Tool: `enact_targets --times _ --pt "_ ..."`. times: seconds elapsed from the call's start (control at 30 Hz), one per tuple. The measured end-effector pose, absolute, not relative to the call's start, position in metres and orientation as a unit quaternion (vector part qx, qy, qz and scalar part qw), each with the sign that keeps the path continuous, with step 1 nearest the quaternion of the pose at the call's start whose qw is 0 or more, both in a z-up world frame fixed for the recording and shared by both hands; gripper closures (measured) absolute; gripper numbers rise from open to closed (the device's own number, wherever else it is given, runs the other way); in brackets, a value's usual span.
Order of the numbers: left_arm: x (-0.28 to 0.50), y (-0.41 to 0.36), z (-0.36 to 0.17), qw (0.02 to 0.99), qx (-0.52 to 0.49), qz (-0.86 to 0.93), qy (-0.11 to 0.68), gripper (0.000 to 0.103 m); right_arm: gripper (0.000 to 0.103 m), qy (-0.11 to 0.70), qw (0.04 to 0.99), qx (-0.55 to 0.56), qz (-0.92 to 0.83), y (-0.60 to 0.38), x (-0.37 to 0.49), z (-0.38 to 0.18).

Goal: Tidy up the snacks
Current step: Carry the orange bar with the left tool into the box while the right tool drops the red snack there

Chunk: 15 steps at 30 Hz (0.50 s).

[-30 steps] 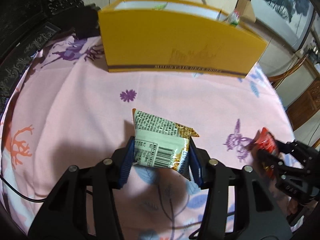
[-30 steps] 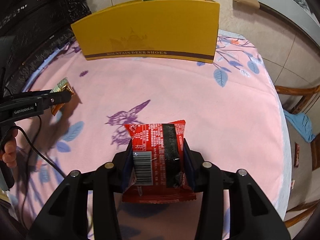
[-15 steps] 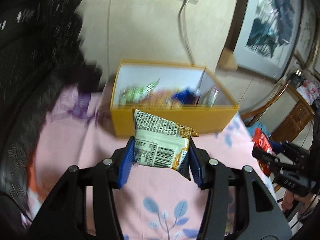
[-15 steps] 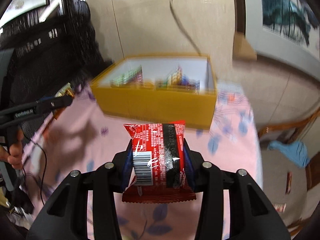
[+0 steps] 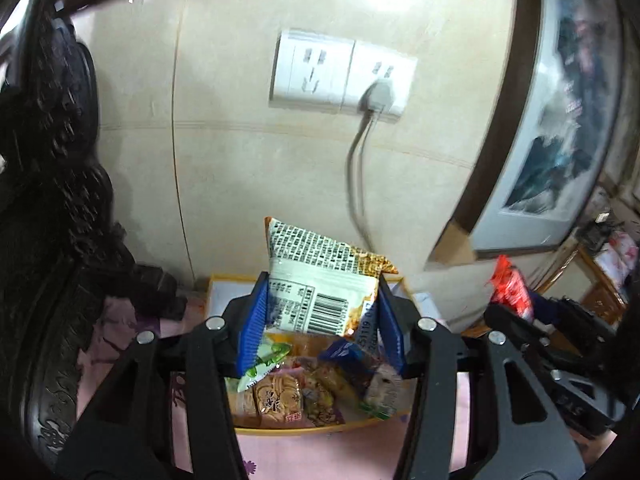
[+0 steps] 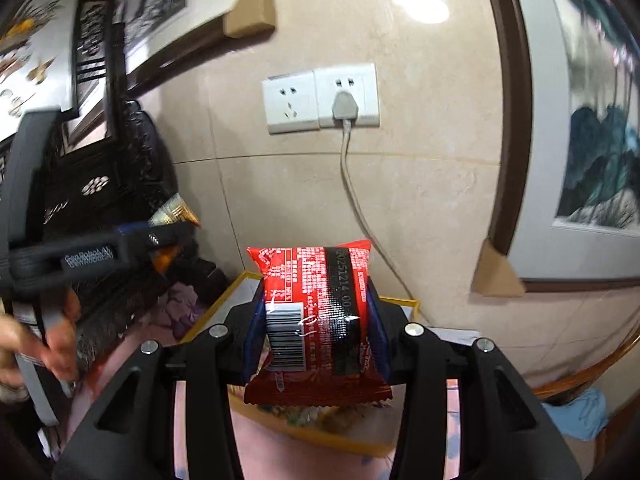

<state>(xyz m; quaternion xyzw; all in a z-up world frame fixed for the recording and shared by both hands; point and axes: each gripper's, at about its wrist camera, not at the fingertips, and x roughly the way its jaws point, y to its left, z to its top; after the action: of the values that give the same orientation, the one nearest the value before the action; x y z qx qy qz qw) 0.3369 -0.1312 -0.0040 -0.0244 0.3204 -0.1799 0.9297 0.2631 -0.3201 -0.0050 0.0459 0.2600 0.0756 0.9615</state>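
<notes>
A: How far along does the snack sorting look?

B: Well along, I'd judge. The left hand-held gripper is closed partway on a white and orange snack packet, its blue pads pressing both sides. Below and just ahead of its fingers sits the yellow box, already holding a heap of wrapped snacks.

A: And the other one?

B: The right hand-held gripper is clamped the same way on a red snack packet, barcode facing the camera. The box's yellow rim shows beyond and under that packet, so both packets hang above the box, neither one inside it yet.

A: So what's left?

B: Letting go of these two over the box, it seems. Whether more snacks lie loose elsewhere I can't tell; little of the desk shows.

A: What does show of it?

B: A pink cloth with purple prints covers the desk under the hand-held grippers. Straight ahead is a beige tiled wall with a double socket, one grey plug and its cable hanging down. A dark carved wooden piece stands to the left, framed paintings hang to the right, and a person's hand shows at the left edge of the right view
</notes>
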Motion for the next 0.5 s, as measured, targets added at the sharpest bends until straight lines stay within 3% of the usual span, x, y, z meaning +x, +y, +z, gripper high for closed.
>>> enact_targets --times 0.2,0.5 --pt "0.372 -0.146 -0.091 0.904 -0.018 -0.13 0.407 0.052 0.058 0.315 0.944 0.077 0.065 -0.321 0.299 -0.062" --pt "0.394 -0.15 -0.134 0.895 -0.003 -0.105 0.433 0.052 0.058 0.338 0.936 0.079 0.055 -0.324 0.326 -0.096"
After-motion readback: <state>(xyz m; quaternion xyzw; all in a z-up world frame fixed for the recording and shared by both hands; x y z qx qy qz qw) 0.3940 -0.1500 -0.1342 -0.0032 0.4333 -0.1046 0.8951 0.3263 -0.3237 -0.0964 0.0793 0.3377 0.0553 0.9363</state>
